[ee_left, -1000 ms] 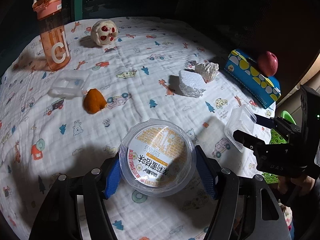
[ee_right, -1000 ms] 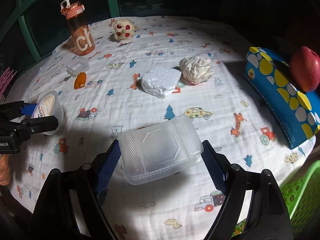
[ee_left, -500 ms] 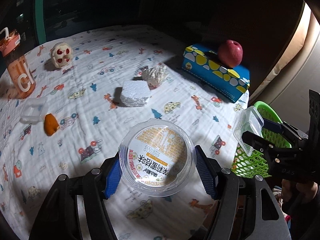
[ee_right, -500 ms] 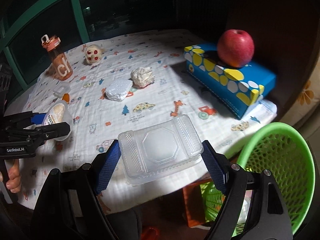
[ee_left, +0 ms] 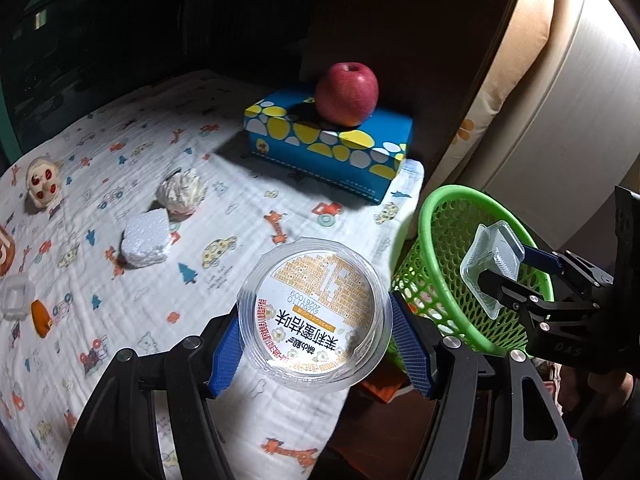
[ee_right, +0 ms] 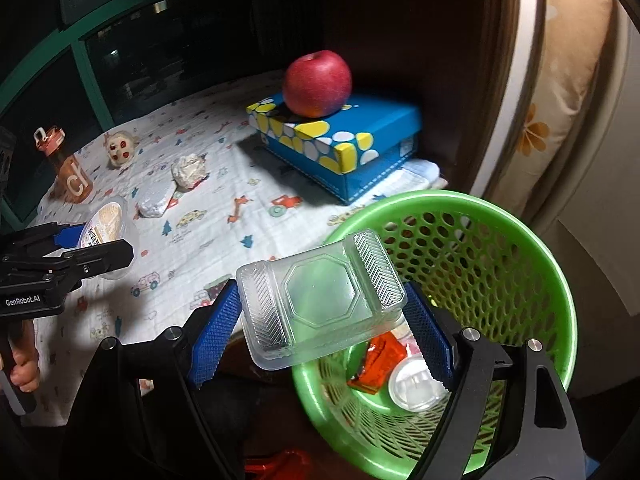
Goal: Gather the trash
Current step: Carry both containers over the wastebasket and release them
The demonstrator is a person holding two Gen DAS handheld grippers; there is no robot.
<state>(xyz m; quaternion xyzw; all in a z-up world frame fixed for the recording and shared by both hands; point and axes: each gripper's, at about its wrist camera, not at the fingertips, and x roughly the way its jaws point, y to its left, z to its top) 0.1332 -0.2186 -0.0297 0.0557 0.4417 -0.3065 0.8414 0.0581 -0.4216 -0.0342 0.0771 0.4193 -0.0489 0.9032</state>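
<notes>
While some litter already lies in the green basket (ee_right: 520, 240), both tongs grip more: left tongs (ee_left: 316, 336) a round tub (ee_left: 316, 312), right tongs (ee_right: 322, 328) a clear tray (ee_right: 320, 300); foam (ee_left: 146, 238) and crumpled paper (ee_left: 182, 192) remain on the bench.

Home interior, night. Table (ee_left: 224, 200) draped in child's printed muslin cloth (ee_right: 224, 184) with cars, giraffes, trees. Red apple (ee_left: 347, 94) atop blue, yellow-spotted tissue box (ee_left: 332, 140); orange drink bottle (ee_right: 66, 168) and small toy face (ee_right: 120, 150) at far edge. Green-framed window (ee_right: 84, 68) dark behind. Floral cushion (ee_right: 560, 92) against pale upholstered furniture at right. Green plastic mesh wastebasket (ee_right: 520, 240) beside table, wrappers inside.
</notes>
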